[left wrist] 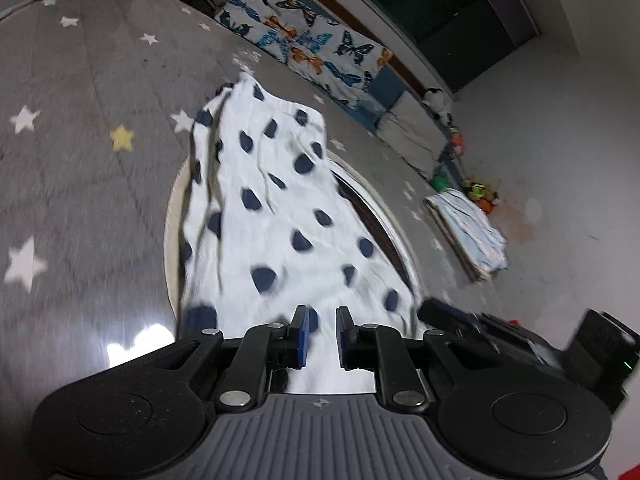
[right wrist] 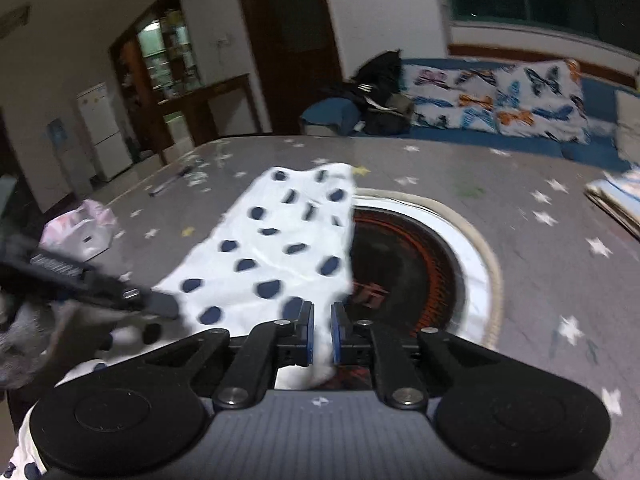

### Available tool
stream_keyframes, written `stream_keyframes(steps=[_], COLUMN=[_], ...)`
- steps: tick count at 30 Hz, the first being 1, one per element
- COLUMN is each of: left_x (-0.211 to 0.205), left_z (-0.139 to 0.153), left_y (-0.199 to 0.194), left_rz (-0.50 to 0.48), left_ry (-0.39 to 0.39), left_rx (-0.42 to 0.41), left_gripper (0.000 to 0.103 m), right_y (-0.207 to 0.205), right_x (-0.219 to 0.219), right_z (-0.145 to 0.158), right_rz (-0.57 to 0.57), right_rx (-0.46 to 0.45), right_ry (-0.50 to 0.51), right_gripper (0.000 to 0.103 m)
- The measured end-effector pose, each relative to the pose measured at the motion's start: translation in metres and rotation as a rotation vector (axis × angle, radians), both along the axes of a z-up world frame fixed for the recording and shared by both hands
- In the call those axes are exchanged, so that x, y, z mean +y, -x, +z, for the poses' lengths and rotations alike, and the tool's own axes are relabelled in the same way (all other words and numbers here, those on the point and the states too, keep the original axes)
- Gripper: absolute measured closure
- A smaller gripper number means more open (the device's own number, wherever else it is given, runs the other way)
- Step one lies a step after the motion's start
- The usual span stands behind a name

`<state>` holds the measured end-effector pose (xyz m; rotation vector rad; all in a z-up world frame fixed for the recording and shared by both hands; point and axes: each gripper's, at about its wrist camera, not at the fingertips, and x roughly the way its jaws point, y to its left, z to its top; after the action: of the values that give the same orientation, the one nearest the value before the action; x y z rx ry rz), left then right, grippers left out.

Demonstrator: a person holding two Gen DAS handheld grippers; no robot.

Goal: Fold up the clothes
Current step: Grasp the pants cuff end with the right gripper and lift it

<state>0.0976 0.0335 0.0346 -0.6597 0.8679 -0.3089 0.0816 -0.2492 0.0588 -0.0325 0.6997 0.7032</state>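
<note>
A white garment with navy dots (left wrist: 280,200) lies lengthwise on the grey star-patterned table cover (left wrist: 80,140), running away from both grippers. My left gripper (left wrist: 322,336) is shut on its near edge, with white cloth between the blue pads. In the right wrist view the same garment (right wrist: 280,248) covers the left part of a round heater opening (right wrist: 408,264). My right gripper (right wrist: 322,336) is shut on the garment's near right corner, cloth bunched between its fingers. The other gripper's black body shows at the right (left wrist: 500,340) and at the left (right wrist: 80,280).
A folded stack of pale blue cloth (left wrist: 468,232) sits at the table's far right. A pink plastic bag (right wrist: 80,232) and a pen (right wrist: 168,184) lie at the left. Butterfly-print cushions (right wrist: 500,96) line a blue sofa behind the table.
</note>
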Motion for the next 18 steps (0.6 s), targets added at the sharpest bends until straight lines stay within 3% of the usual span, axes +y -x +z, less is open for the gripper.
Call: stream_keyframes(steps=[3,12,18], left_x=[0.006,0.036,0.022], left_z=[-0.005,-0.003,0.007], left_y=[-0.012,-0.021,-0.025], left_rz=[0.029,0.14,0.092], left_ry=[-0.038,-0.071,-0.085], left_rx=[0.015,-0.019,-0.084], left_gripper=[0.087,0.088,0.087], right_y=[-0.001,-0.017,-0.023], right_x=[0.015,0.016,0.026], right_z=[-0.005,-0.023,-0.016], right_rz=[0.041,0.006,0.049], right_rx=[0.007,0.049,0.036], right_ry=[0.023,0.08,0.056], right_gripper=[0.092,0.092,0.085])
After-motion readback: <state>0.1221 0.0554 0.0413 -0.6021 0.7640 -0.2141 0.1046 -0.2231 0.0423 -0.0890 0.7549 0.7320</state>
